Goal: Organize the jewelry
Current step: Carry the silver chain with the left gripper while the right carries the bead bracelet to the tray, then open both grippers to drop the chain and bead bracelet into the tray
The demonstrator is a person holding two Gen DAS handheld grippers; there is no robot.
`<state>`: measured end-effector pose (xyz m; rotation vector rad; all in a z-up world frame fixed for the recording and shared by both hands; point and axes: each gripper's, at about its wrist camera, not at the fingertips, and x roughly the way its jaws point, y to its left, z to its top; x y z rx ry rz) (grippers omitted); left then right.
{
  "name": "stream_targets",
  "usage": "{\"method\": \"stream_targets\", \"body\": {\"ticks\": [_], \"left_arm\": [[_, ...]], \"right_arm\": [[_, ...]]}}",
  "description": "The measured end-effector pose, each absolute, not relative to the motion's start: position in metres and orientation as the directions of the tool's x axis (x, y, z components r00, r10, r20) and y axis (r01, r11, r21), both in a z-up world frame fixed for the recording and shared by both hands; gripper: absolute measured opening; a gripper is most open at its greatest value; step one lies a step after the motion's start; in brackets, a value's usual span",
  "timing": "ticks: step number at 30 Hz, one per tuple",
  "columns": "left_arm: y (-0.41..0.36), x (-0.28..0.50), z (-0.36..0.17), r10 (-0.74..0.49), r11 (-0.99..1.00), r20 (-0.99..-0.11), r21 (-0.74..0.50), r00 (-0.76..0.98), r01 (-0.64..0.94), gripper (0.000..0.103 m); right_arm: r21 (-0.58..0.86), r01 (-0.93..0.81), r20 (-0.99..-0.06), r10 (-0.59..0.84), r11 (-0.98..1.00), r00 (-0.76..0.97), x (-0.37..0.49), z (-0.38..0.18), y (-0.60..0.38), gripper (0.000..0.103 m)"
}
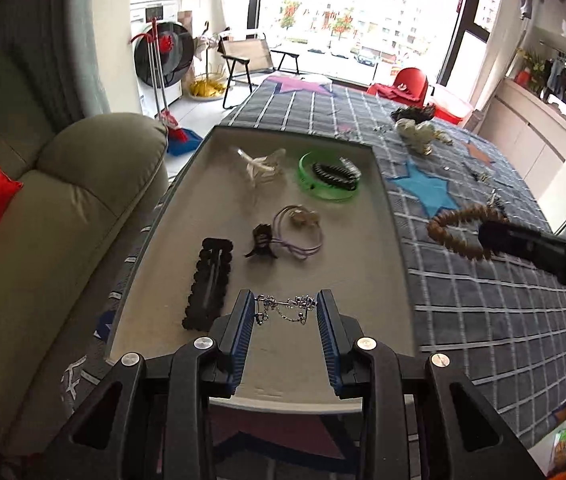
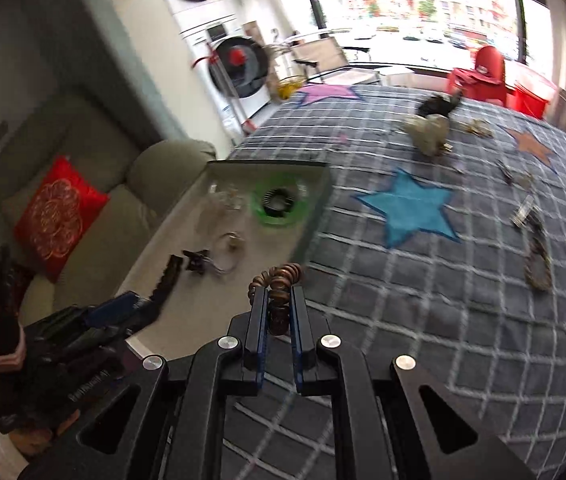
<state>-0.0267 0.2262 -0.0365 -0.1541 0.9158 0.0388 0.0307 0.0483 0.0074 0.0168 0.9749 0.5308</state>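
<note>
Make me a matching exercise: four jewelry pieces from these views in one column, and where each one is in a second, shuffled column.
Things:
1. silver chain
2. wooden bead bracelet
3. green bangle
4. black scalloped hair clip

Places:
A. far end of the tray, around a black clip
B. pinched in the right claw, above the checked blanket
C. between the open left claw's fingers
D. flat on the tray, left of the left claw

Pairs: 1-C, 2-B, 3-A, 4-D

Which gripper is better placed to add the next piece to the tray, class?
Right. The right gripper already clamps the wooden bead bracelet beside the tray; the left gripper stands open around the silver chain.
</note>
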Motion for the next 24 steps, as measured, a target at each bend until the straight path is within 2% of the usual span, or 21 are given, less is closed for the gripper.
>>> {"method": "stream_targets", "body": {"ticks": [12,24], "left_arm": [[0.233,0.003,-0.071,-0.028,0.986,-0.848,-0.11,0.529,-0.125,0.035],[0.232,0.012,-0.083,0.015,0.987,-0.868,-0.066,0.497,-0.144,0.035]], "right_arm": [[0.234,-0.464,-0.83,0.424,0.855,0.362,0.08,-0.025,0.111,0.011],[0.243,-0.437,-0.86,0.401,0.866,0.316,0.107,-0.057,0.123,0.012]]}}
